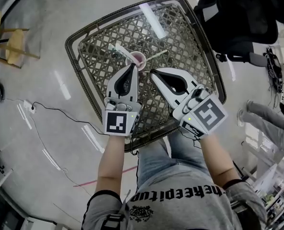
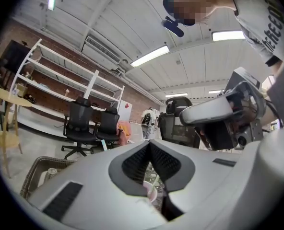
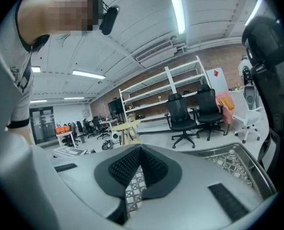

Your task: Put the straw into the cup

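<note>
A small pinkish cup (image 1: 137, 59) stands near the middle of the woven table top (image 1: 180, 42). A pale straw (image 1: 155, 55) leans out of the cup toward the right. My left gripper (image 1: 133, 65) is shut, with its tip just in front of the cup and nothing in it. My right gripper (image 1: 151, 72) is shut too, a little to the right and nearer me. In the left gripper view the cup (image 2: 149, 192) and the straw (image 2: 153, 183) show through the gap below the closed jaws of the left gripper (image 2: 150, 142). The right gripper (image 3: 140, 147) looks over bare weave.
A small white and teal object (image 1: 117, 49) lies on the table left of the cup. The table rim (image 1: 77, 66) runs all round. A black office chair (image 1: 242, 18) stands at the far right, a wooden chair (image 1: 7, 40) at the left, and a cable (image 1: 51, 111) crosses the floor.
</note>
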The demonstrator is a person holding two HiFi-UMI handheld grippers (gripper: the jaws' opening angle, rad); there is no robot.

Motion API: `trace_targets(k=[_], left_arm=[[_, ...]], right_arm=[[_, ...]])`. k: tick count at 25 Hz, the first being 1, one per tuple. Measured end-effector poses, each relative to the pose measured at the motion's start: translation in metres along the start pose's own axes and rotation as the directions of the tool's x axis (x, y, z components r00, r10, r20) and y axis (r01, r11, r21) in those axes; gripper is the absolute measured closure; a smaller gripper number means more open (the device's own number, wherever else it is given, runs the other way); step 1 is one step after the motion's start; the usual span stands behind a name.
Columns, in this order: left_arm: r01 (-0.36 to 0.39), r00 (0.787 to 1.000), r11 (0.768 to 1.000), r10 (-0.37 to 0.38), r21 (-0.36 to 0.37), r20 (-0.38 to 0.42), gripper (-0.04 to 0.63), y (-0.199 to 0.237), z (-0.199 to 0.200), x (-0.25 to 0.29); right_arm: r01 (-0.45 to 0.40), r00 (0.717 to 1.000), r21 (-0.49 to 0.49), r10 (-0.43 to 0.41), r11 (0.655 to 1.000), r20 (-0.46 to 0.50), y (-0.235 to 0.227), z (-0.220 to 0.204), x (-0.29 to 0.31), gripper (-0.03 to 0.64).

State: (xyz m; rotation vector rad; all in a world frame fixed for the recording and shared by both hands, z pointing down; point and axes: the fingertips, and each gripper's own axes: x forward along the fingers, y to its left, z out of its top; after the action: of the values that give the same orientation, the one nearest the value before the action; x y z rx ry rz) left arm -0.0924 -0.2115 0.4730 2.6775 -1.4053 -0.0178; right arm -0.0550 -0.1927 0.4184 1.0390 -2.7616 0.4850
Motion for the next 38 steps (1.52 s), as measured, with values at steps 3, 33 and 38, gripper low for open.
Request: trace_targets(k=[3,33,38], left_arm=[[-0.005,1.0,1.0,0.005,0.004,0.004,0.566,-0.006,0.013,-0.008],[-0.146,0.989,0.985,0.143,0.089,0.037,0.568,-0.102,0.138,-0.089],[-0.185,0.979,0.979,0.176,0.087,0.103,0.568,-0.113,0.161,-0.1]], right_arm=[[-0.019,1.0,-0.006,0.019,1.0,0.014,0.007,0.008,-0.003,0.607],[-0.227,0.967,-0.142,0.24,0.964,0.081,0.086,0.069,-0.085,0.607],[-0.268,0.954,-0.165,0.285,0.949,0.088,0.098,0.076,-0.097,0.607]])
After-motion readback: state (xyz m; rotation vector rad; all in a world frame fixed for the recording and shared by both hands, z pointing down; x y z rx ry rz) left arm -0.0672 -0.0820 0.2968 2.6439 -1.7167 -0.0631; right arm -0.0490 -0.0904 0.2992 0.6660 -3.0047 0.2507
